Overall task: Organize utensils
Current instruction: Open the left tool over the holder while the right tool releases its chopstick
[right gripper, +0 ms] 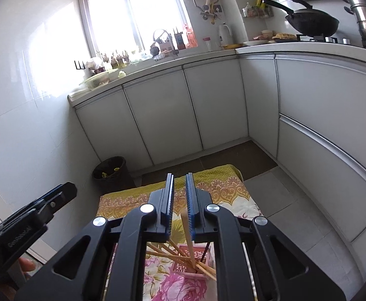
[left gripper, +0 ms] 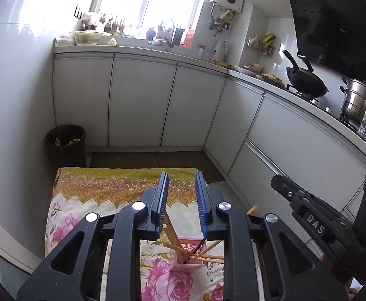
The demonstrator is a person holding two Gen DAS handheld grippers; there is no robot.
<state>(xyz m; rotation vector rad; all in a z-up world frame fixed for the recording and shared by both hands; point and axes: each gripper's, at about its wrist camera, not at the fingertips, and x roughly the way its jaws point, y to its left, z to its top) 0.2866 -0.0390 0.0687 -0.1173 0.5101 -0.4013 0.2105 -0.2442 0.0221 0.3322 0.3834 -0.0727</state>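
Note:
A small pink slotted basket (left gripper: 190,258) (right gripper: 195,263) stands on a floral cloth (left gripper: 82,200) (right gripper: 122,203), with several wooden chopsticks (left gripper: 175,240) leaning out of it at different angles. My left gripper (left gripper: 181,175) hovers over the basket with its jaws apart and nothing pressed between them. My right gripper (right gripper: 179,175) is also above the basket, its jaws a little apart. One upright chopstick (right gripper: 186,228) rises between them and leans against the right-hand pad, ungripped. Each gripper's body shows at the edge of the other's view: the right (left gripper: 308,215), the left (right gripper: 40,208).
A dark waste bin (left gripper: 66,143) (right gripper: 110,173) sits on the floor past the cloth's far left corner. White cabinets run along the back and right. On the stove stand a black wok (left gripper: 306,82) and a steel pot (left gripper: 356,100). A fingertip (right gripper: 27,266) shows low left.

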